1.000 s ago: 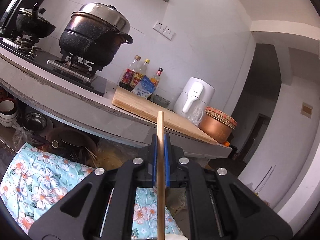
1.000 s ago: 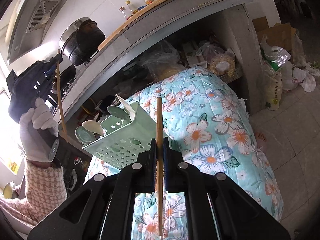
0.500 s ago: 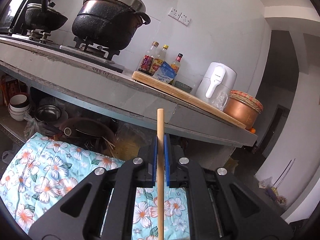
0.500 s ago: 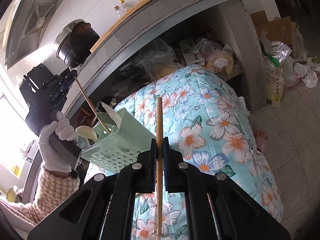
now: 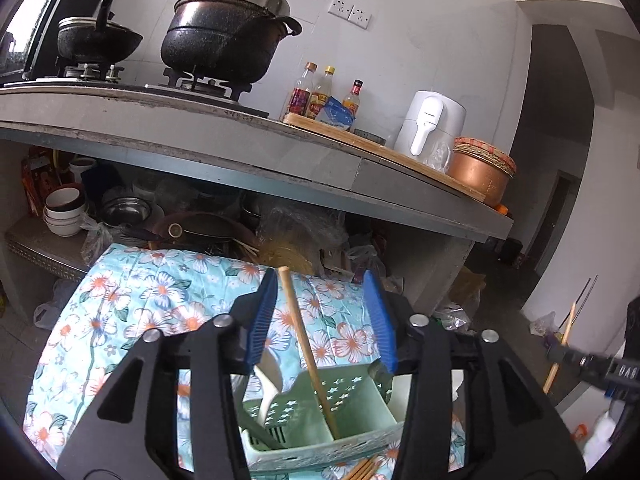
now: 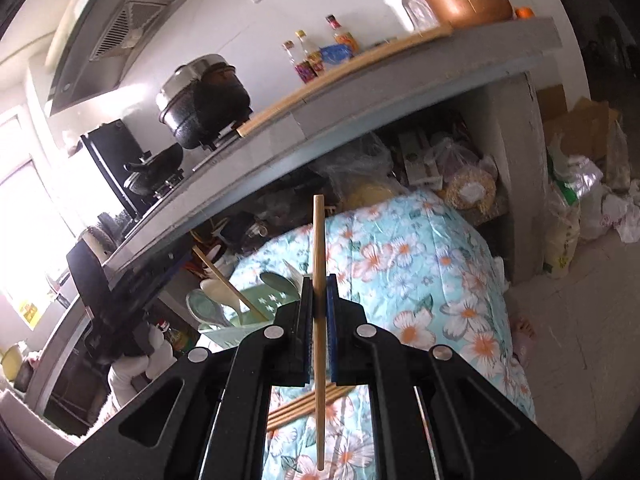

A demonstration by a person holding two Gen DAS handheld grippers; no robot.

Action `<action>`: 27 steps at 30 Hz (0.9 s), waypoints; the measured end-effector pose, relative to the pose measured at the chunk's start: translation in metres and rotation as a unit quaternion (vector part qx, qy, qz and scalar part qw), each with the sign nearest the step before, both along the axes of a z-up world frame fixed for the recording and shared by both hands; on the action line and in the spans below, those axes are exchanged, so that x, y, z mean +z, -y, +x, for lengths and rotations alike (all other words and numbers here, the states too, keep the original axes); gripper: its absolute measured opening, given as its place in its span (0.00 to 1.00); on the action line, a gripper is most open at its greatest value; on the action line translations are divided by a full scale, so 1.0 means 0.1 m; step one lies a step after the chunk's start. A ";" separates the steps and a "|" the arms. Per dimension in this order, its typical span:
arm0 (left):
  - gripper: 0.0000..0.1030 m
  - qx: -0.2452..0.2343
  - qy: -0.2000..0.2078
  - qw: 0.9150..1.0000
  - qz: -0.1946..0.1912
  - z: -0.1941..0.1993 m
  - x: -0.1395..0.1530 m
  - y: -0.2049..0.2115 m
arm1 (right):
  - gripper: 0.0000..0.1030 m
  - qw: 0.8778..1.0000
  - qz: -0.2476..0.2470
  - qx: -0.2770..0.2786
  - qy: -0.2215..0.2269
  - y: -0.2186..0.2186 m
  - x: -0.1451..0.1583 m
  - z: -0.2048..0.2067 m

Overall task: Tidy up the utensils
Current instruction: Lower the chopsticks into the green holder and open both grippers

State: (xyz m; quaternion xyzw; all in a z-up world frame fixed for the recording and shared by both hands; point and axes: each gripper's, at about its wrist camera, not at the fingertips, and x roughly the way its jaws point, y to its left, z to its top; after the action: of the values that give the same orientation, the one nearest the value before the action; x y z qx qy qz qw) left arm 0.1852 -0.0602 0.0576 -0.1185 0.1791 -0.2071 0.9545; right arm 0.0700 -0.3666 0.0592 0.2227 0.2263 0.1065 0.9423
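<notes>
walls: white tile | counter: grey concrete | floor: pale tile | window: bright

Both grippers, left gripper and right gripper, are made of black plastic, with blue ribbed pads and silver screws. A white glove is worn.

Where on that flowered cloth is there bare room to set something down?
Bare cloth lies right of the green utensil caddy, toward the floor, and left of it in the left wrist view. Crowded: the caddy holds spoons and a chopstick, loose chopsticks lie in front of it, and the shelf behind the cloth is packed with bowls and pans.
</notes>
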 end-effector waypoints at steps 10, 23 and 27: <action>0.71 0.004 0.003 0.999 0.040 -0.44 -0.11 -0.45 | 0.06 0.989 -0.059 0.038 0.130 -0.45 0.90 0.49; 0.74 -0.015 -0.088 0.990 0.105 -0.58 -0.70 -0.55 | 0.06 0.986 -0.120 0.081 0.088 -1.15 0.36 1.17; 0.76 -0.031 -0.091 0.988 0.119 -0.60 -0.81 -0.48 | 0.08 0.988 -0.115 0.094 0.051 -1.19 0.12 1.19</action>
State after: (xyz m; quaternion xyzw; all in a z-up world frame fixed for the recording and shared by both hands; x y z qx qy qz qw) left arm 0.1255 -0.0118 -0.0231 -0.0173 0.2924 -0.2021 0.9345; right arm 0.1887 -0.2472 0.0710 0.0845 0.2085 0.1794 0.9577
